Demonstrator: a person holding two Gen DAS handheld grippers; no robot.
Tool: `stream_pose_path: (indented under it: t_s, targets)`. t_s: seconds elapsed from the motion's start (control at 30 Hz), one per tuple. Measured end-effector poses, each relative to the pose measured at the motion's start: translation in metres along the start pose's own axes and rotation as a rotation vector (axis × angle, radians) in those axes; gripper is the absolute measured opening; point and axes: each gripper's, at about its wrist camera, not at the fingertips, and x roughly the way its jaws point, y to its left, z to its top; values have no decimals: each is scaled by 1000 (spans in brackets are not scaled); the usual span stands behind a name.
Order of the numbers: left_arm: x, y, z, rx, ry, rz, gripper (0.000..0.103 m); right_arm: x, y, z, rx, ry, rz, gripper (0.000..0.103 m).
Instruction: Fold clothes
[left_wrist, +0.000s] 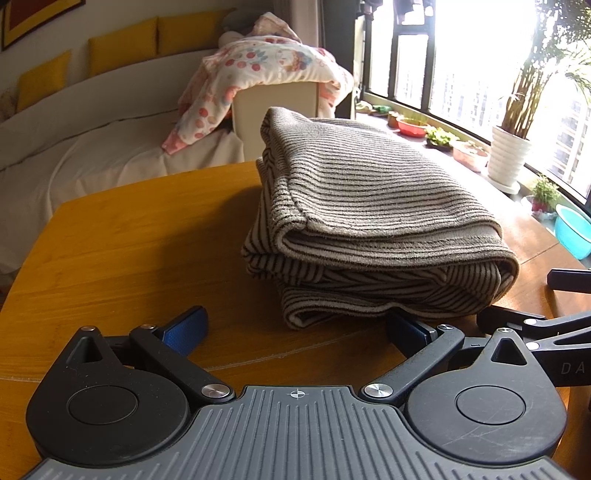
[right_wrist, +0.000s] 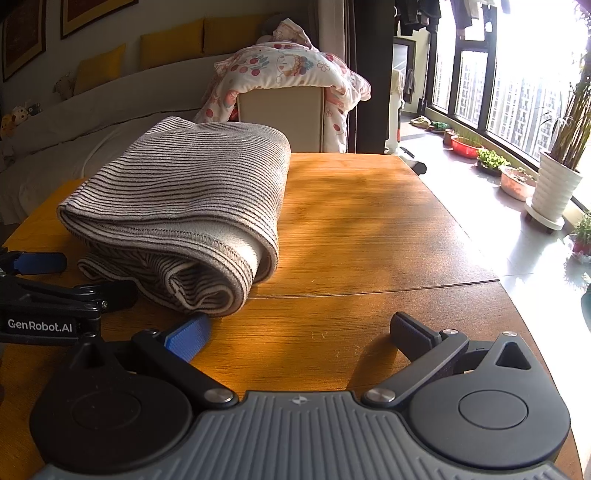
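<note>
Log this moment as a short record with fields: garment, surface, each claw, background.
garment: grey striped knit garment, folded into a thick bundle, lying flat
surface: orange-brown wooden table, with a seam line across it
left claw: open, empty, low over the table at the bundle's near edge
right claw: open, empty, over bare wood beside the bundle's near corner
background: floral blanket draped over a cream chair back; white ribbed plant pot by the window
</note>
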Motion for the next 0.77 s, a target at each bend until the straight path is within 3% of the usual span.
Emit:
stream_pose_path:
  t_s: [0.13,0.23,0.53,0.77]
  targets:
    - [-12,-1,-6,-17,26,4,103,0,0,0,0,0,-1,103]
    - [-20,-8,-9,-58,60,76,103,1,-1,0,-2,0,2,103]
    - [-27,0,-13,-114,62,126,103,-2,-4,-1,-15,0,19,103]
    - [-32,3,-16,-137,45,111,103,-2,-4,-1,-12,0,13,103]
